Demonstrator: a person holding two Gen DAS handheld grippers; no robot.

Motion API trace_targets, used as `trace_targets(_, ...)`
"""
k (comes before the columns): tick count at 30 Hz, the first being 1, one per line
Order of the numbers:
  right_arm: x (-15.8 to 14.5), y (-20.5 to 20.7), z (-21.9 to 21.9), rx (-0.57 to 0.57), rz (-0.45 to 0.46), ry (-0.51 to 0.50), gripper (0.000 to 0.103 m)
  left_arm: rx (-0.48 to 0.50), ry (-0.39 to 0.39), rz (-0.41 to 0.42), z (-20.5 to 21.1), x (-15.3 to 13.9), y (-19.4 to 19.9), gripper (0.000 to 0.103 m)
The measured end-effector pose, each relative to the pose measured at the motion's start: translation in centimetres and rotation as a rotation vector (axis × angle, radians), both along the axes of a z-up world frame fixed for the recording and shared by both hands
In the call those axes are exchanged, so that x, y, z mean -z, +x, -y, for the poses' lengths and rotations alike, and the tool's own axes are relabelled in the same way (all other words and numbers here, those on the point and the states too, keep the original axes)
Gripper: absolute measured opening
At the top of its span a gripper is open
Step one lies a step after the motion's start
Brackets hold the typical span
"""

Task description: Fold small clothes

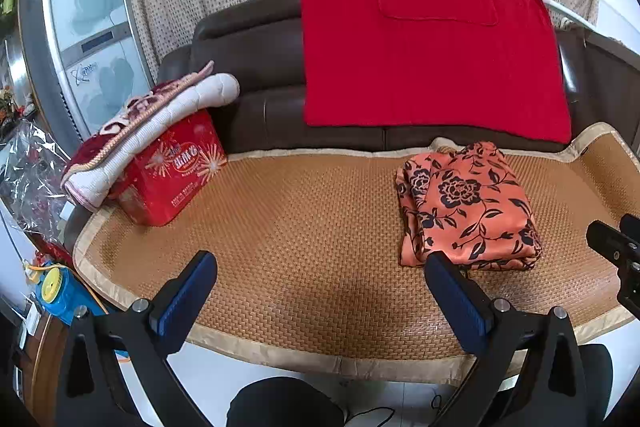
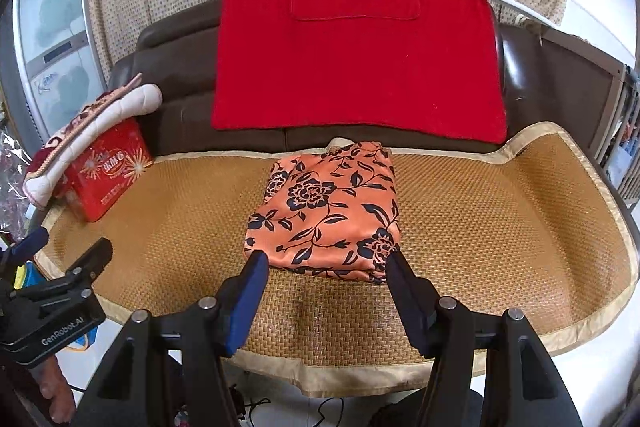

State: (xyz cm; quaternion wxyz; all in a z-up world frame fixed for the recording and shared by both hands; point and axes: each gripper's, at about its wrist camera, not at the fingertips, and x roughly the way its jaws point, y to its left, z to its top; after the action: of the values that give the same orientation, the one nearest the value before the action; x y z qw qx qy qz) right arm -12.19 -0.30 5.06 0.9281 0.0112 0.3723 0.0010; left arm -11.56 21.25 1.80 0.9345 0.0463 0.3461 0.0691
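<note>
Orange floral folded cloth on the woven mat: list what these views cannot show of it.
- Orange floral folded cloth, near edge: in the right wrist view the right gripper fingers cover both near corners.
- Left wrist view: a left gripper finger hides its near left corner.
- Garment type and inner layers: hidden by the folds.

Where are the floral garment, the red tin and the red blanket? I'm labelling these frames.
floral garment (image 2: 328, 215): right wrist view, middle of its folded top.
red tin (image 1: 176, 171): left wrist view, its front face.
red blanket (image 2: 356, 67): right wrist view, its centre.
</note>
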Motion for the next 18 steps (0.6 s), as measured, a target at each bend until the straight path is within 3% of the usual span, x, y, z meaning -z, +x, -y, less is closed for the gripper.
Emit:
trace_targets(11, 2.1, 2.5, 0.7, 0.011, -0.025, 0.042, 0.065, 0.024, -0.043, -0.075, 0.3, 2.7, 2.6, 0.103)
trace_targets(18, 1.9, 3.7, 1.1, 0.011, -0.006, 0.028, 0.065, 0.05, -0.057, -0.024, 0.3, 1.5, 3.6, 0.103)
